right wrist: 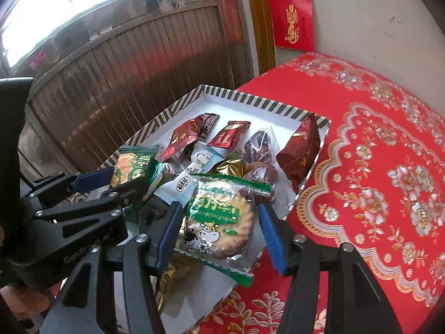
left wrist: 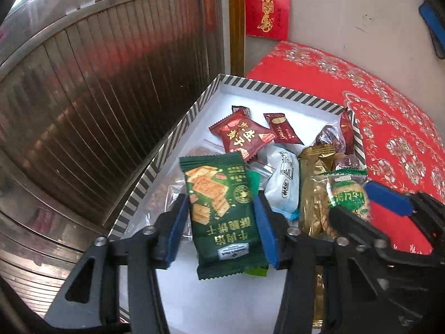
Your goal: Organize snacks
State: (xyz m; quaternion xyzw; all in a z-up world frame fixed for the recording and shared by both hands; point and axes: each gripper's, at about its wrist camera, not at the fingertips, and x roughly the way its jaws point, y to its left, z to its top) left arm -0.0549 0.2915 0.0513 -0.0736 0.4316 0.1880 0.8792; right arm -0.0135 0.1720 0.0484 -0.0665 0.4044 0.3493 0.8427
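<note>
A striped-rim white box (left wrist: 178,136) (right wrist: 267,104) holds several wrapped snacks. My left gripper (left wrist: 221,229) is shut on a dark green cracker packet (left wrist: 219,208), held over the box's near left part; the packet also shows in the right wrist view (right wrist: 133,164). My right gripper (right wrist: 222,231) is shut on a clear round-biscuit packet with green ends (right wrist: 219,222), over the box's near right part; it also shows in the left wrist view (left wrist: 349,194). Red packets (left wrist: 242,135), a white packet (left wrist: 283,183) and a gold packet (left wrist: 314,172) lie in the box.
The box sits on a red flowered tablecloth (right wrist: 375,167) at the table's left edge. A ribbed brown door (left wrist: 97,111) stands left of it. A grey wall with a red envelope (right wrist: 292,18) is behind.
</note>
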